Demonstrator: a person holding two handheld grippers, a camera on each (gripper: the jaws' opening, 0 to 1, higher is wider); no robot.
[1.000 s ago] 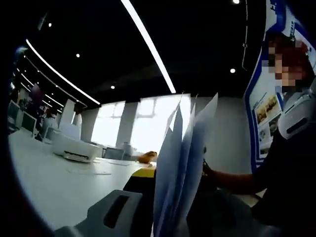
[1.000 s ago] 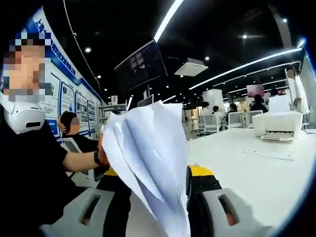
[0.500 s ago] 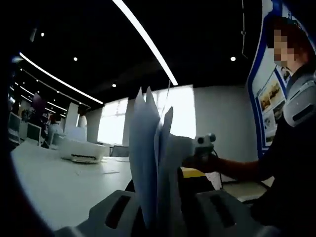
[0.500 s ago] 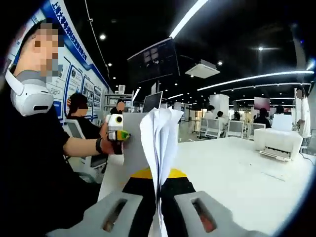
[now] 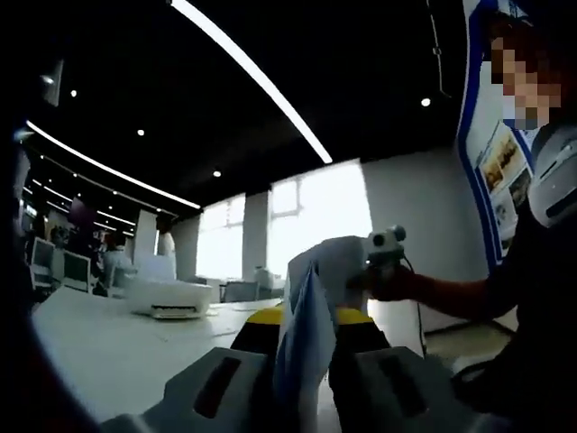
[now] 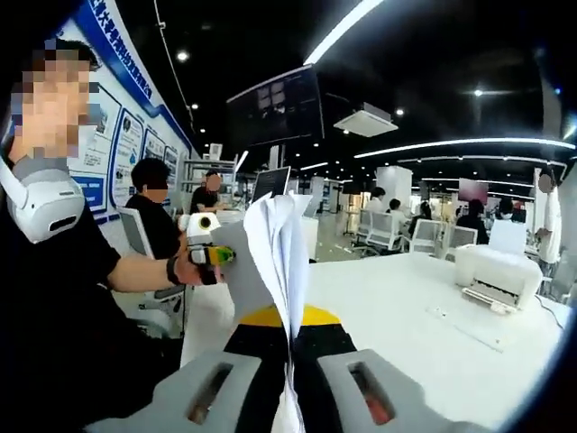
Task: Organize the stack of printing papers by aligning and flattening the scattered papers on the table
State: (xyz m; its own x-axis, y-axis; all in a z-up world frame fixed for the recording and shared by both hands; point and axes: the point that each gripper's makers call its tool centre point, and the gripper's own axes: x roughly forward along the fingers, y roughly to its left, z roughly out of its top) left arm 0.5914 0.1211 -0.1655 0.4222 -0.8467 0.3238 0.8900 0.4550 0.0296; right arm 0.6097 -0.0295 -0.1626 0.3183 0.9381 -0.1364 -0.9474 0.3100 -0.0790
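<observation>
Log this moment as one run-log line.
left gripper: shut on paper stack | right gripper: shut on paper stack | stack: upright above white table

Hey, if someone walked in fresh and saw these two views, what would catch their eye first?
Most striking is the sheaf of white papers standing on edge, pinched at opposite ends by the right gripper and the left gripper. Beyond it, a white printer sits on the long white table. Bright light strips cross the dark ceiling.
</observation>
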